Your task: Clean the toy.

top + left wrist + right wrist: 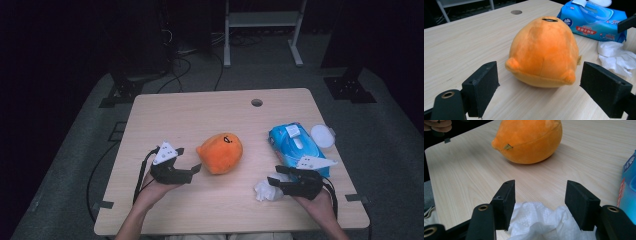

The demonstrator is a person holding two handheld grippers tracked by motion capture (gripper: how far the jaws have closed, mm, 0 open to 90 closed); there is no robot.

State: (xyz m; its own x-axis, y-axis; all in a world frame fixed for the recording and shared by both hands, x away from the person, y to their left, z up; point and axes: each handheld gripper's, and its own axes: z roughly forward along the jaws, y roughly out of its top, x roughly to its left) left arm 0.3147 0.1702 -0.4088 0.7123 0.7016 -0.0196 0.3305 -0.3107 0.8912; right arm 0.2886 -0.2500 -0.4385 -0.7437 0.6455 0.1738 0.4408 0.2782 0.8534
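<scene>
From the high view we see the orange plush toy (pixel 220 153) lying near the middle of the worktop (pixel 200 115), with the left gripper (pixel 191 165) just beside it on its left, fingers spread and empty, pointing at the toy. The right gripper (pixel 274 181) sits over a crumpled white tissue (pixel 265 190) near the front edge, next to the blue wet-wipe pack (pixel 295 148) and a white round lid (pixel 322 135). In the left gripper view the plush toy (pixel 544 52) rests between and beyond the two black fingers (pixel 481 87), which stand wide apart and touch nothing; we judge it soft, light and squashy, with a fuzzy surface that should not slip, so a hold across its rounded middle, above the seam along its base, looks best, and the small stubby corners are too little to pinch safely. The tissue (pixel 616 58) and wipe pack (pixel 596 21) lie behind it to the right. In the right gripper view the fingers (pixel 505 200) stand apart with the tissue (pixel 539 222) bunched between them; they do not appear to press on it. We take the tissue as nearly weightless, limp and easy to tear, best gathered at its thick crumpled centre. The toy (pixel 529 141) lies beyond, well apart.
</scene>
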